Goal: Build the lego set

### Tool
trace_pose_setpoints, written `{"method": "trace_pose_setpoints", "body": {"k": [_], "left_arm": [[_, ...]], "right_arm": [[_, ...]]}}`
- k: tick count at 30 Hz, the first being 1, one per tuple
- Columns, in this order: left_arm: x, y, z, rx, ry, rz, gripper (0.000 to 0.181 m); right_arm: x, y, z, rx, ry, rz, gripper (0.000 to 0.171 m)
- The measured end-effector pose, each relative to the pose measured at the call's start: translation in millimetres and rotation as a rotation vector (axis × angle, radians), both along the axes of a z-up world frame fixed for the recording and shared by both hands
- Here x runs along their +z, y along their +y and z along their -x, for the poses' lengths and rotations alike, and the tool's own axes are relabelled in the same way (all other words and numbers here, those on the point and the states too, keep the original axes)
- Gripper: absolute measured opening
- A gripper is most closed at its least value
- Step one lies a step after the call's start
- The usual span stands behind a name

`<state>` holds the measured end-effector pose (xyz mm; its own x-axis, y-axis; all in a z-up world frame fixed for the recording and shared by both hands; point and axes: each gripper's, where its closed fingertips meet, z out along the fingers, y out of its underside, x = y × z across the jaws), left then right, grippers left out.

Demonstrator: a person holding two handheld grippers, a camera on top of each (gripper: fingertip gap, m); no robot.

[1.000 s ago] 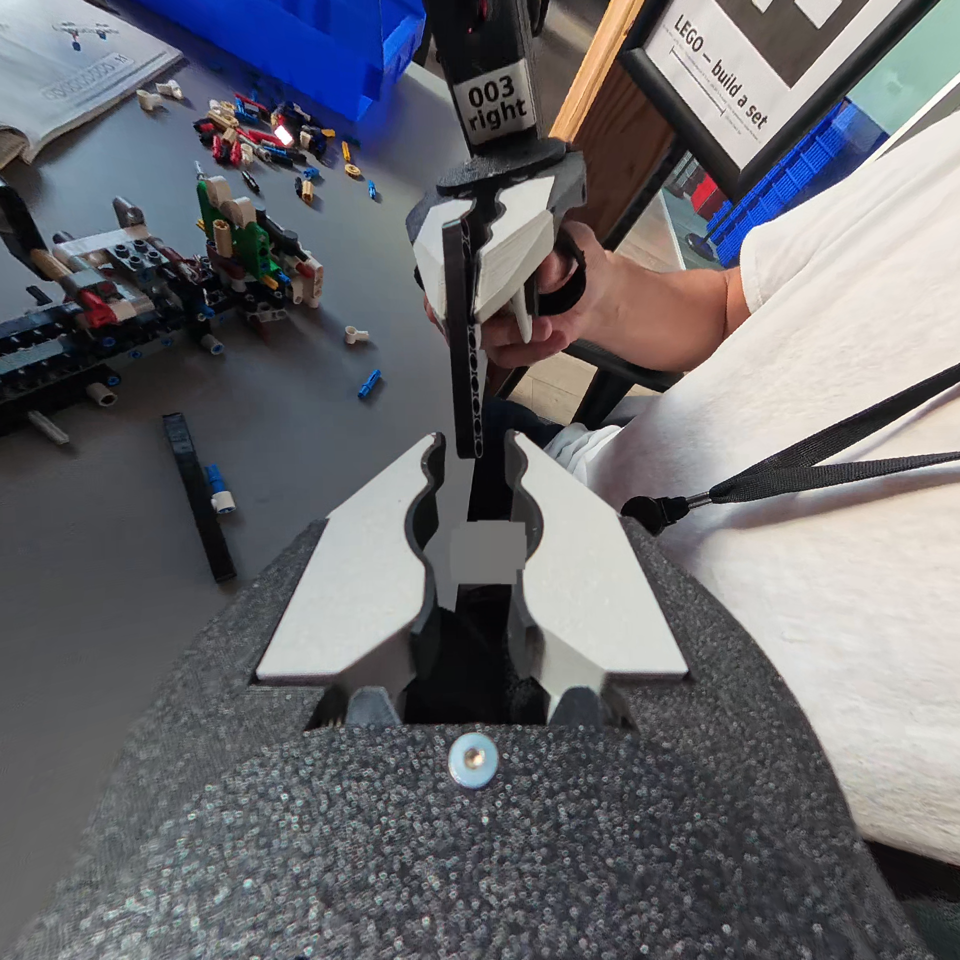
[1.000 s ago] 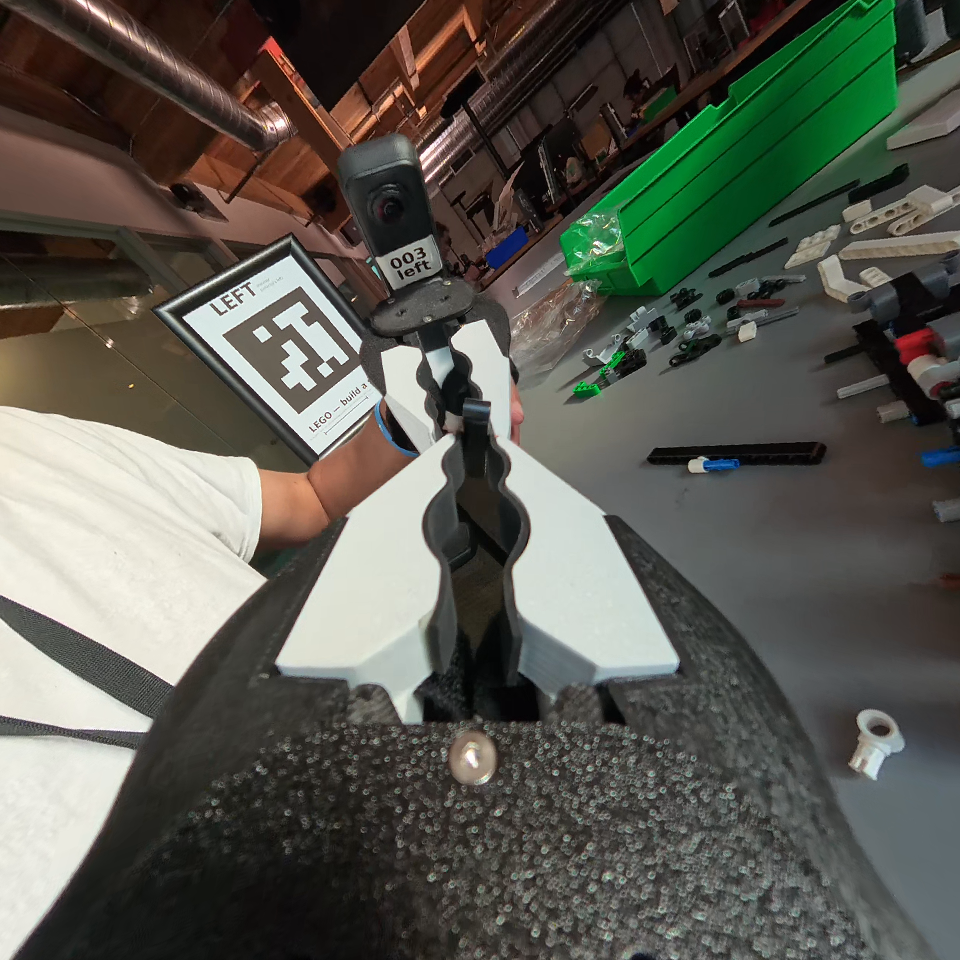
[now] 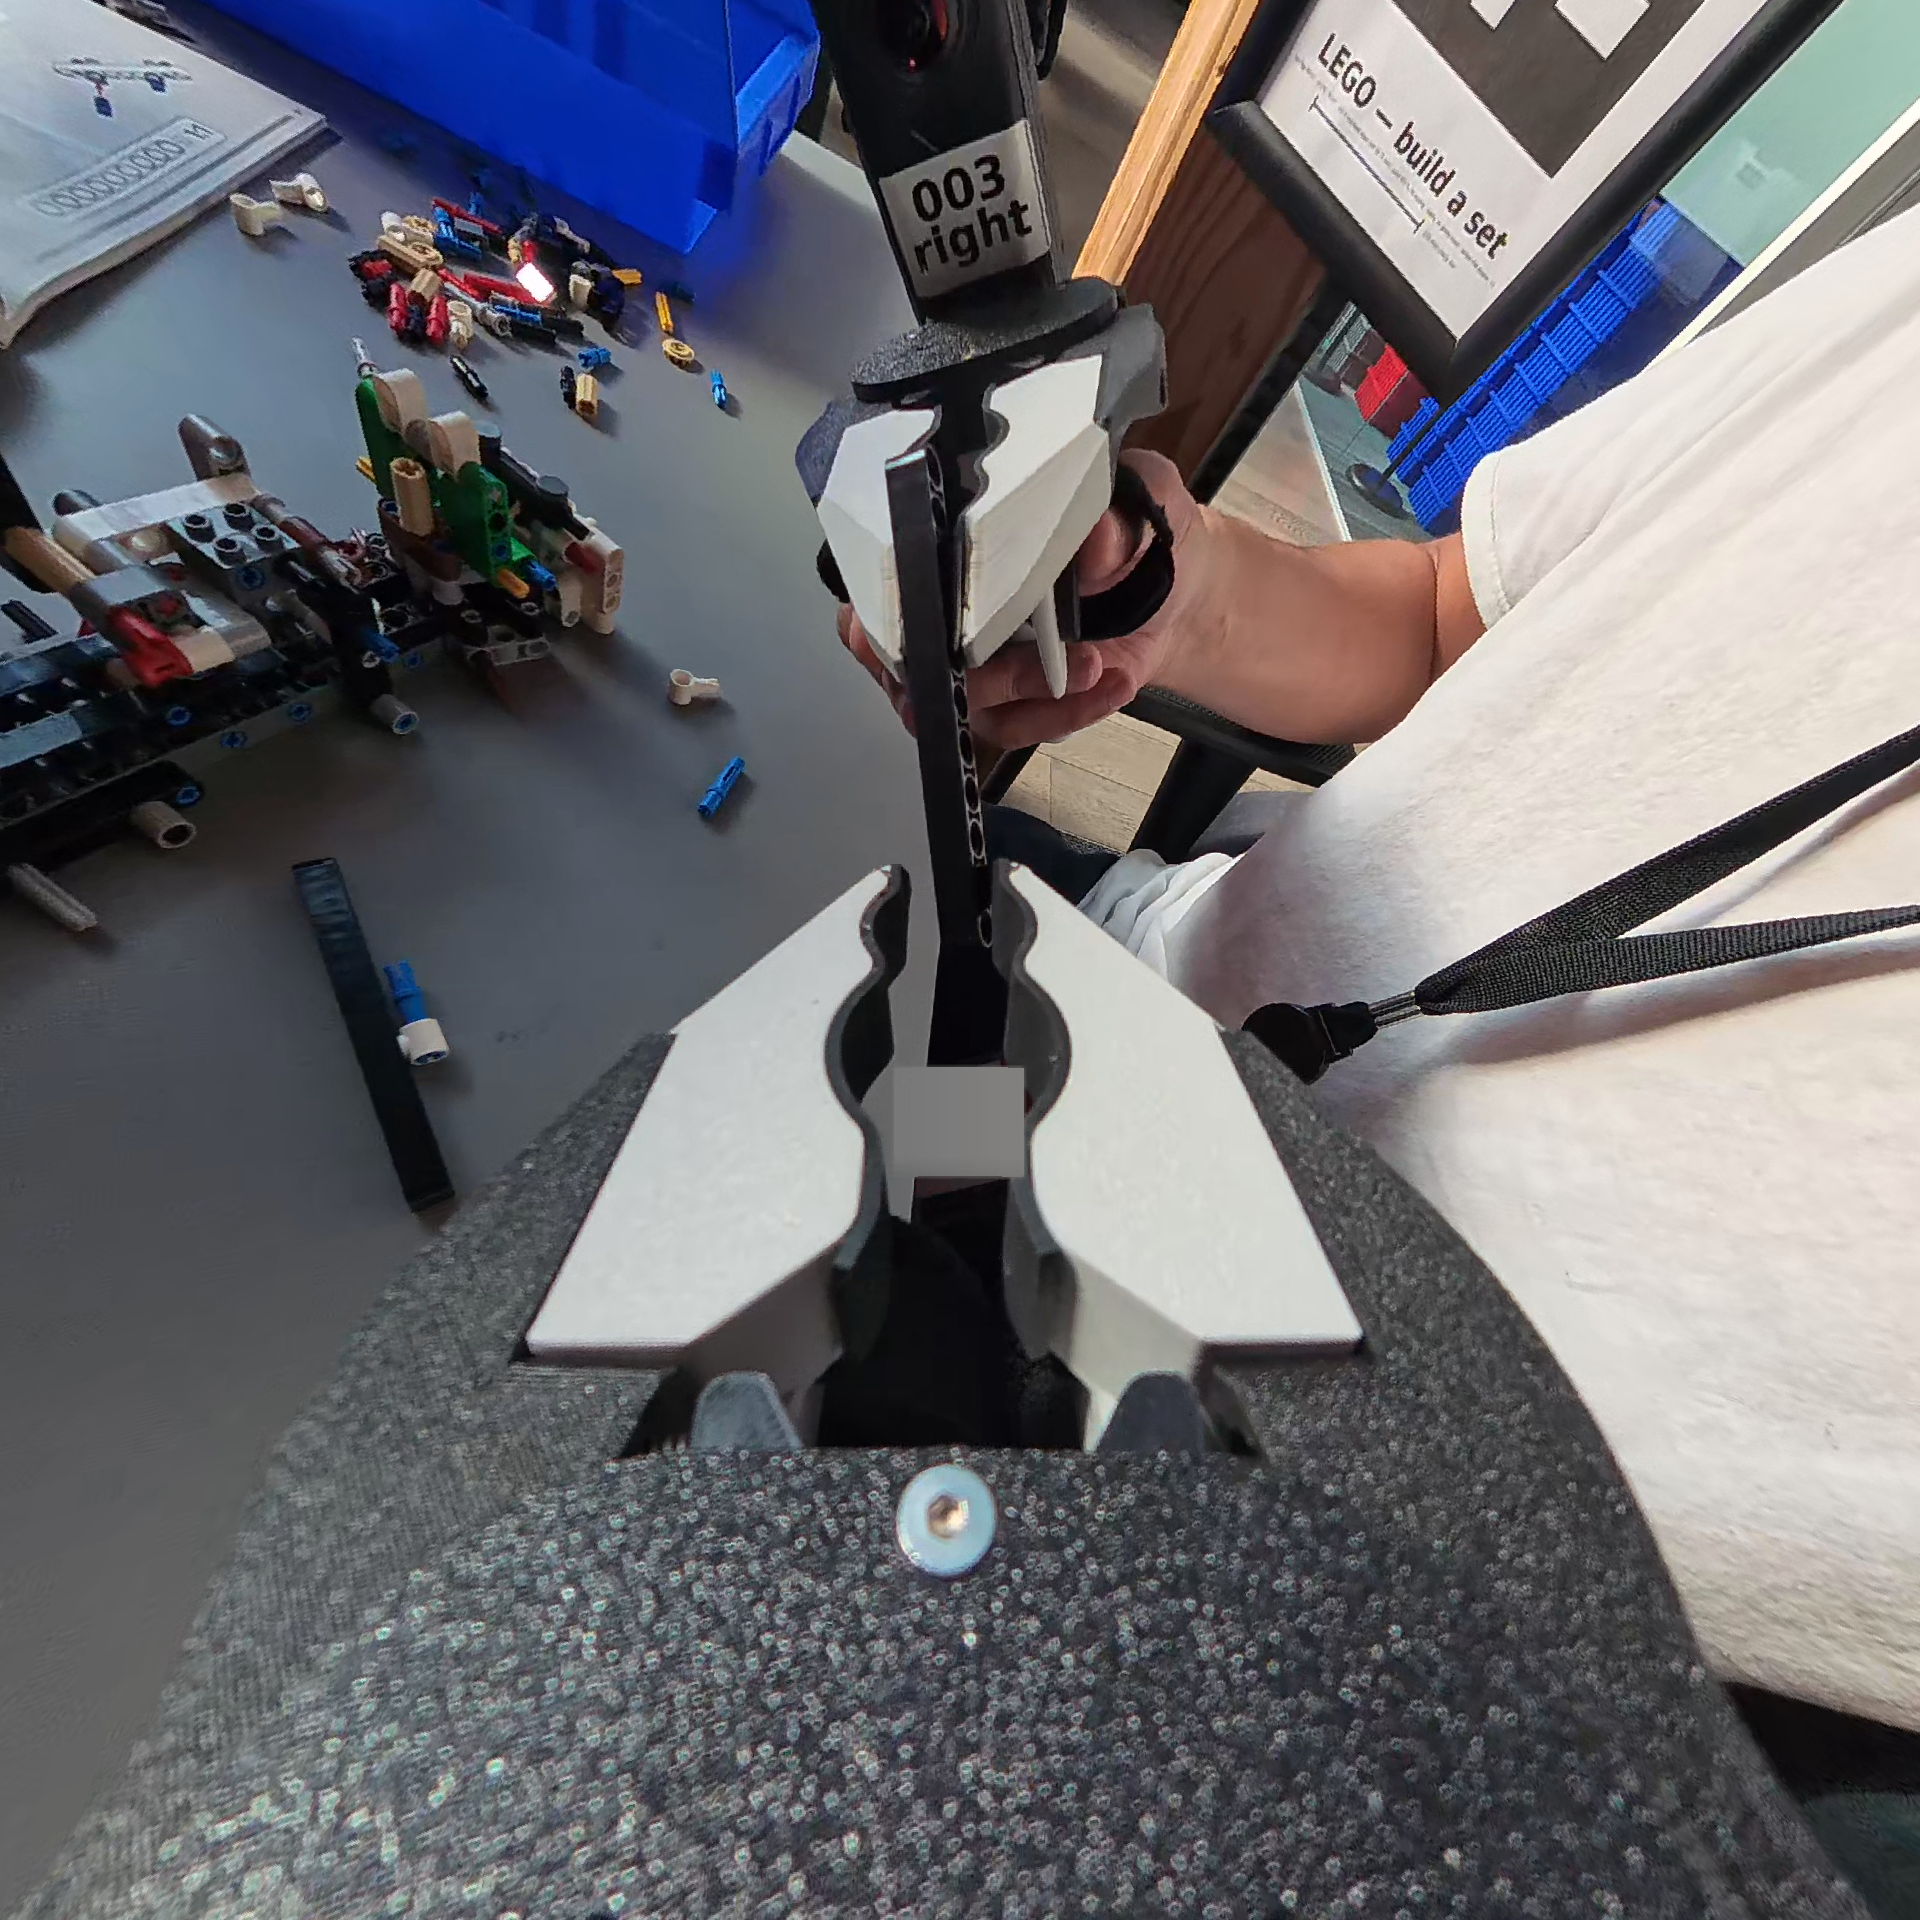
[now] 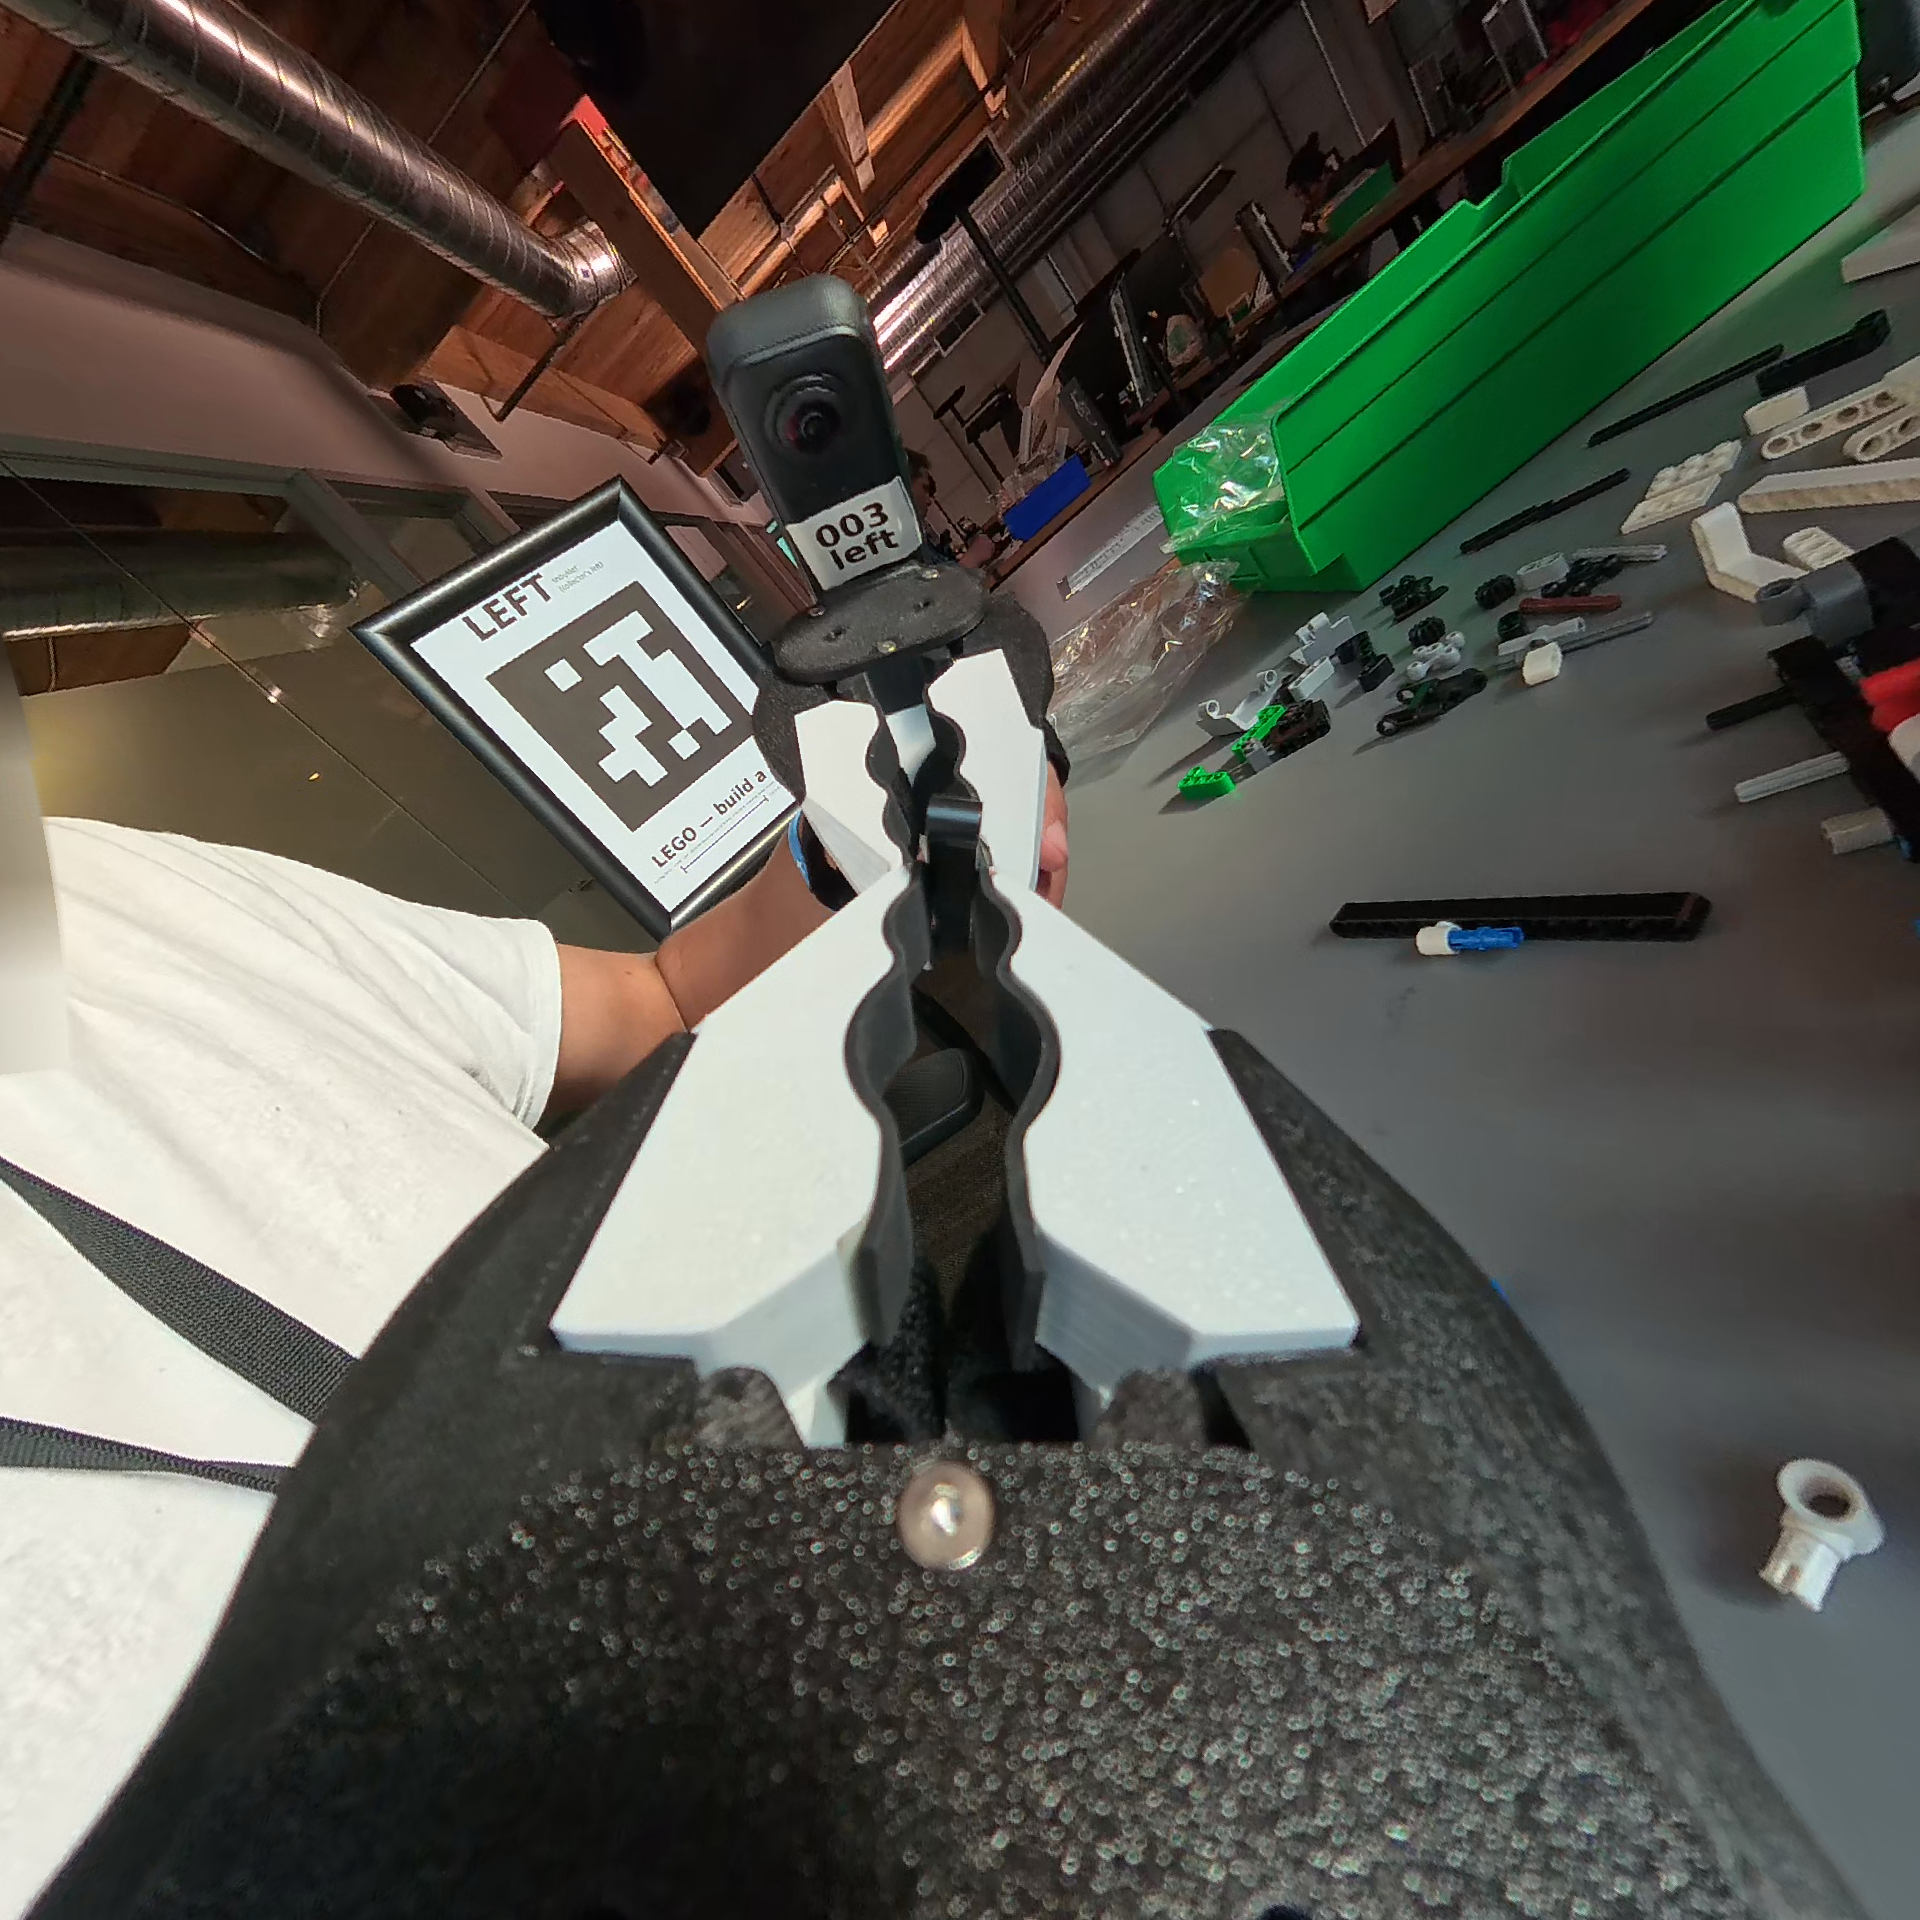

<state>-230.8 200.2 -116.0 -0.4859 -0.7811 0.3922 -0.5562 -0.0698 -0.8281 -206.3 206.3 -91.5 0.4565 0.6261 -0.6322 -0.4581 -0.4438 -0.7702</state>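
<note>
A long black holed beam (image 3: pixel 940 665) runs between the two grippers, off the table's near edge. My right gripper (image 4: pixel 948 894) is shut on its far end; in the left wrist view it (image 3: pixel 940 644) faces me with the beam in its jaws. My left gripper (image 3: pixel 951 883) has its jaws narrowly around the beam's near end. The beam lies against the right finger and a thin gap shows at the left finger. In the right wrist view the beam's tip (image 4: pixel 951 831) pokes past my fingertips towards the left gripper (image 4: pixel 940 810).
A partly built model (image 3: pixel 260 603) and a heap of loose parts (image 3: pixel 488 281) lie on the grey table (image 3: pixel 582 935). A second black beam (image 3: pixel 369 1029) with a blue-white pin lies nearer. A blue bin (image 3: pixel 582 94), booklet (image 3: pixel 114 145), green bin (image 4: pixel 1558 343) and white connector (image 4: pixel 1818 1527) stand around. The tips of both grippers are at nearly the same place.
The beam's near end has slid deeper between the left gripper's fingers, and those fingers have narrowed around it. The right gripper keeps its hold.
</note>
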Motion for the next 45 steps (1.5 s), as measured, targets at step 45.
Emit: {"method": "trace_pose_setpoints", "body": {"k": [45], "left_arm": [[-11, -5, -13, -0.019, 0.050, 0.128, 0.007]], "right_arm": [[-7, 0, -2, -0.022, -0.142, -0.004, 0.018]]}}
